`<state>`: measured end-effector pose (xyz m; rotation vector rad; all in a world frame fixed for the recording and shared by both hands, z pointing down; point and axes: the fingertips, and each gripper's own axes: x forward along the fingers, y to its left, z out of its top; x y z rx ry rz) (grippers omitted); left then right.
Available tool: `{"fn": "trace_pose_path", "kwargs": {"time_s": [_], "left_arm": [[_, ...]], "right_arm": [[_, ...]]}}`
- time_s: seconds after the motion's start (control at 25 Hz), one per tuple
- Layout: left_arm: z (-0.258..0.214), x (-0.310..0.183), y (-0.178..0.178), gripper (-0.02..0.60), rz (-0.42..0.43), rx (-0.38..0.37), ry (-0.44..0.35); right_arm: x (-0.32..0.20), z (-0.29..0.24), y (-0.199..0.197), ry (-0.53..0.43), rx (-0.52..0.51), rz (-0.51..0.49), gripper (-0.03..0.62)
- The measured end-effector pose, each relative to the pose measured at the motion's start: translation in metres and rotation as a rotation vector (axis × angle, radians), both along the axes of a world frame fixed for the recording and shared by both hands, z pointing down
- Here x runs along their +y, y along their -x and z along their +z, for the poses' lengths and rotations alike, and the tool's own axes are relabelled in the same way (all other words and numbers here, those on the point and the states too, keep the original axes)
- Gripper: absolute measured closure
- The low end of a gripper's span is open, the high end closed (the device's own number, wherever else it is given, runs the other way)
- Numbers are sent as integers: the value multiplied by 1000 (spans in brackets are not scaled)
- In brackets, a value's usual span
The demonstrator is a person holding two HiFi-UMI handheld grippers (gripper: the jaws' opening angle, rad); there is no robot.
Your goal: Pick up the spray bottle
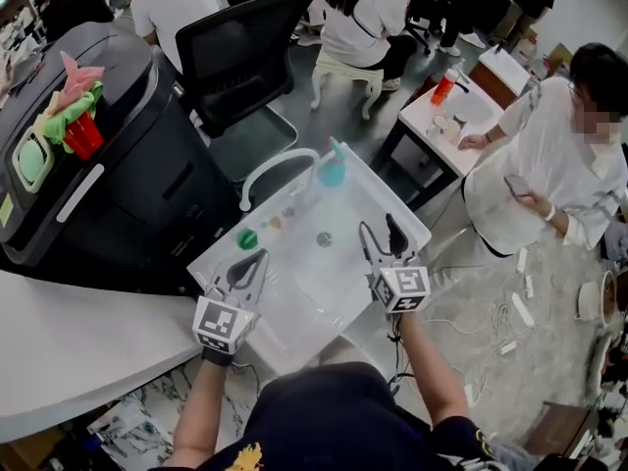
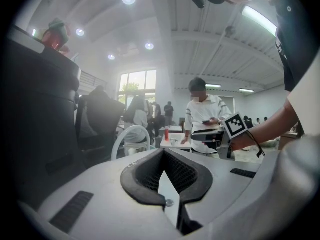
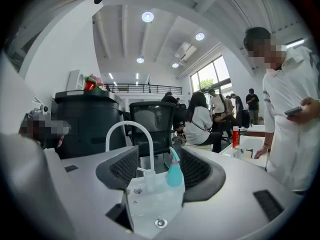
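1. Right gripper (image 1: 379, 229) – fingers spread, nothing between the pads. It hangs over the near half of the white sink (image 1: 412, 226), aimed at the far rim.
2. Left gripper (image 1: 261, 257) – fingertips pressed together, empty, over the sink's near-left part.
3. Spray bottle (image 1: 332, 172): teal, upright, at the sink's far edge, just beside the base of the faucet (image 1: 275, 165), well apart from both grippers.
4. Risk: faucet clash. The base stands just left of the bottle, so one finger has to go into that narrow slot. If it clips the faucet, the gripper skews and shoves the bottle.
5. Risk: tip-over. Can't tell whether the bottle stands on the back ledge or in the basin. Either way a frontal nudge before the pads close could send it over the far rim towards the office chair (image 1: 245, 47).
6. Risk: bad grip height. Closing on the tapered top or trigger probably slips or sprays. The body is the safer target.
7. Small green thing (image 1: 247, 238) on the basin's left side is too small to identify and looks clear of the approach.
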<state>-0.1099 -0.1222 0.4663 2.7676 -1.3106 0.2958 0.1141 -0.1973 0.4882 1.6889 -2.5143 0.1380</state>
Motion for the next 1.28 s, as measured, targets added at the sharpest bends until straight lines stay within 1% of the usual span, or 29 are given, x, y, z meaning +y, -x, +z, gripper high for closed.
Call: {"fn": "trace_pose_path", "kwargs": {"time_s": [0.12,0.24,0.4,0.6,0.68,0.92,1.08,1.28], "left_arm": [[-2,-5,-1,566,-13,4,-2],[0,-4,1,565,-31,3,2],[1,-3,2,565,-45,2,5],[7,-9,0,565,-67,8,22],[8,-15,-1,566,-83,16,26],[5,-26,-8,565,-128,47,29],[7,-31,-13,565,-140,41,37],[11,-37,-17,565,-160,52,46]], "right_arm": [[-21,13,1,16,8,-13,265],[-40,32,4,54,18,-28,226],[-70,54,7,87,46,-38,197],[-109,76,10,67,62,-53,191],[-126,85,8,73,72,-53,191],[-167,122,17,127,96,-73,181],[-188,144,21,162,94,-69,178],[-210,169,27,199,119,-76,178]]}}
